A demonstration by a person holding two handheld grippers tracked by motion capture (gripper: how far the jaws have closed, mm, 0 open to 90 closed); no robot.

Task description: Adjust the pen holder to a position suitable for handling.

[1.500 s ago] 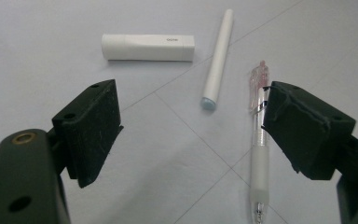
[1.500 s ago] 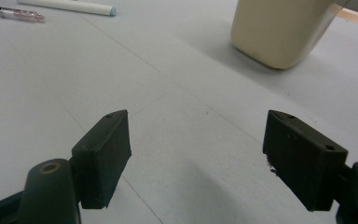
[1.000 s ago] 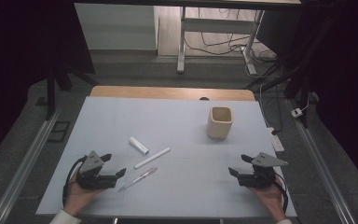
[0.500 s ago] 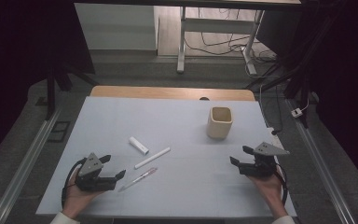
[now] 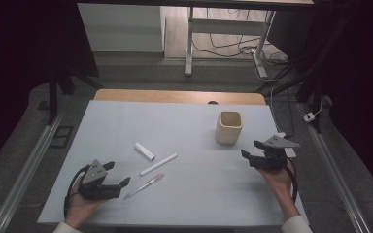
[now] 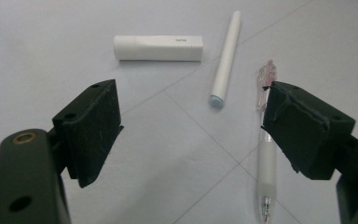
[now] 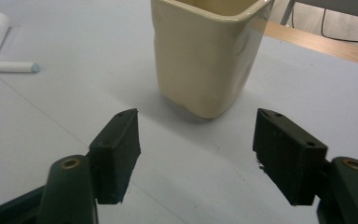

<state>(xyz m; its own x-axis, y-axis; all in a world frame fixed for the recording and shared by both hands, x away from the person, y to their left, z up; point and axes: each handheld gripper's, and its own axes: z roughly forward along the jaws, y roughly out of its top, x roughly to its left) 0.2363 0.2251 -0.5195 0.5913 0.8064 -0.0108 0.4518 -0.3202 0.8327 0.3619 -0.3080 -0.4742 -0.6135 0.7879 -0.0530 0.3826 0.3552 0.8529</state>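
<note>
Nearest the person, the left gripper (image 5: 119, 185) rests low on the table (image 5: 194, 194), jaws released and empty, with the clear pen (image 6: 266, 154) lying just beside one jaw. The right gripper (image 5: 252, 151) approaches the cream cup (image 7: 207, 51); its jaws have just been closing a little, yet stand apart with nothing between them. Farther off lie the white marker (image 6: 225, 58) and white tube (image 6: 158, 47). This looks like the reaching step; next, the left jaws likely need to straddle the pen and clench.
</note>
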